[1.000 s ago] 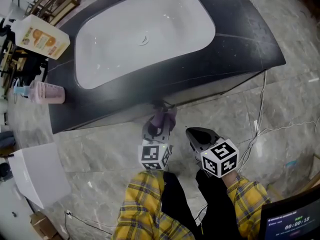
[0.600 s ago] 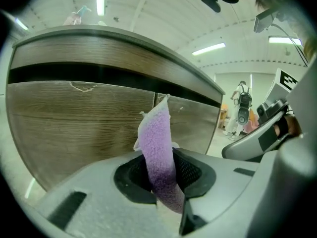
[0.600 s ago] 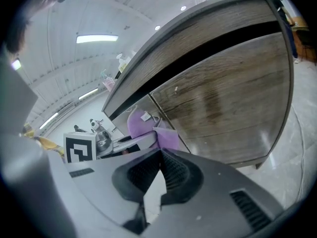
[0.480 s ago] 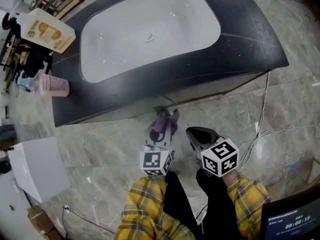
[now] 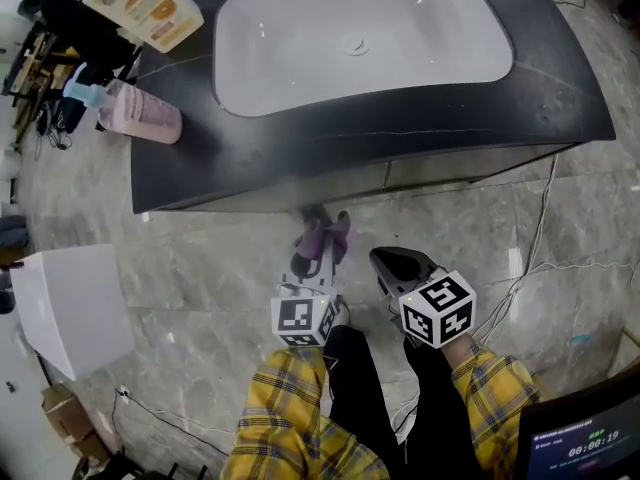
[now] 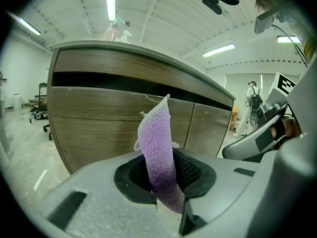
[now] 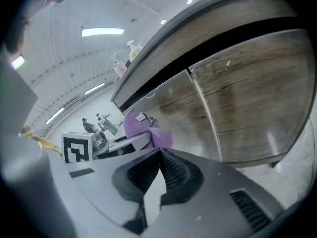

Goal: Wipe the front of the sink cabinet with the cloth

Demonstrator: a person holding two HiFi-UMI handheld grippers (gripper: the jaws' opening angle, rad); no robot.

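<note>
Dark worktop (image 5: 560, 98) surrounds a white basin (image 5: 360, 38); a pink bottle (image 5: 142, 118) and an orange-labelled jug (image 5: 148, 3) stand near one end.

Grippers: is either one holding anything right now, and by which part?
The left gripper holds the purple cloth, pinched by its lower end; the rest stands up before the cabinet front. The right gripper holds nothing, its jaws together.

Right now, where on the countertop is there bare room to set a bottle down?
The right end of the countertop, beside the basin, is bare. The strip in front of the basin is bare but narrow. The left end is crowded: a pink bottle, with a large jug behind it. The left gripper holds the cloth.
</note>
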